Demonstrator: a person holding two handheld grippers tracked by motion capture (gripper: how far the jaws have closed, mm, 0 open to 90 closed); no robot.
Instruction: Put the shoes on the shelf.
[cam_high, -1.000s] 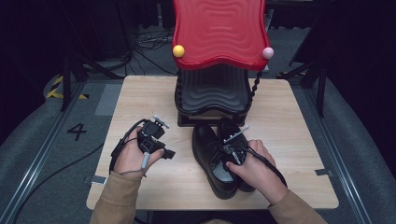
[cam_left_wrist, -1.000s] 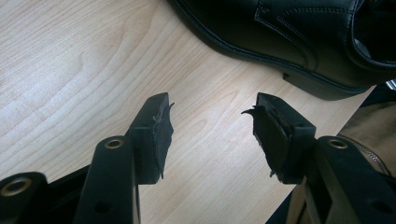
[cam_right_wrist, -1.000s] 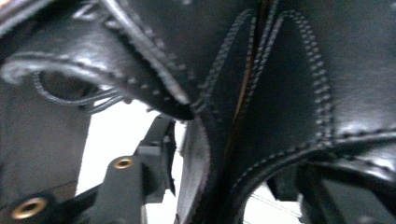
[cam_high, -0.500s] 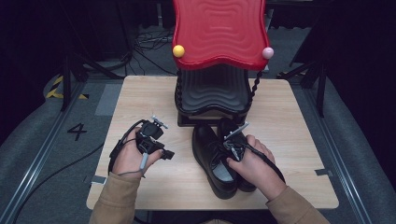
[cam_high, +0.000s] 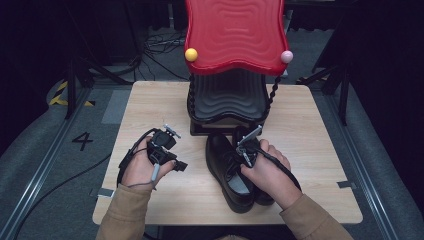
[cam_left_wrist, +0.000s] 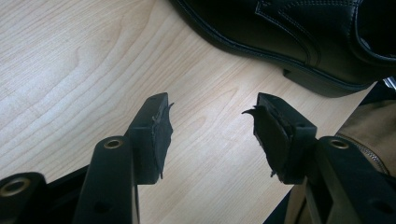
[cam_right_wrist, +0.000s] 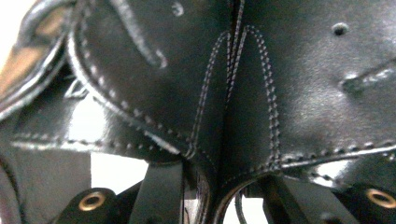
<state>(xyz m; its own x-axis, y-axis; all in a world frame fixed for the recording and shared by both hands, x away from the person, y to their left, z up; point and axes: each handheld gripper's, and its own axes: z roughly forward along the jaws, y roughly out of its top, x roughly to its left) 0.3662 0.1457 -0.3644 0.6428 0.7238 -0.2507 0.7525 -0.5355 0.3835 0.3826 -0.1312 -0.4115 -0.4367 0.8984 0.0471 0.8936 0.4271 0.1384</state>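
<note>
On the wooden table (cam_high: 150, 100), in front of the red-topped rack (cam_high: 232, 35), a pair of black leather shoes (cam_high: 230, 170) is being gathered: the right gripper (cam_high: 246, 148) has just been closing onto their adjoining collars so both lift together. The left gripper (cam_left_wrist: 210, 126) is held apart and empty nearby.

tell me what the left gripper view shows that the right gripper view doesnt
Left gripper view alone: the bare wooden table, the left gripper with its jaws open and nothing between them, a shoe's sole and heel from the side, and a tan sleeve.

Right gripper view alone: stitching up close where the two shoes meet, and the right gripper, whose jaws have just been closing with that leather between them.

Both: black leather shoes and black jaws rising from the bottom.
</note>
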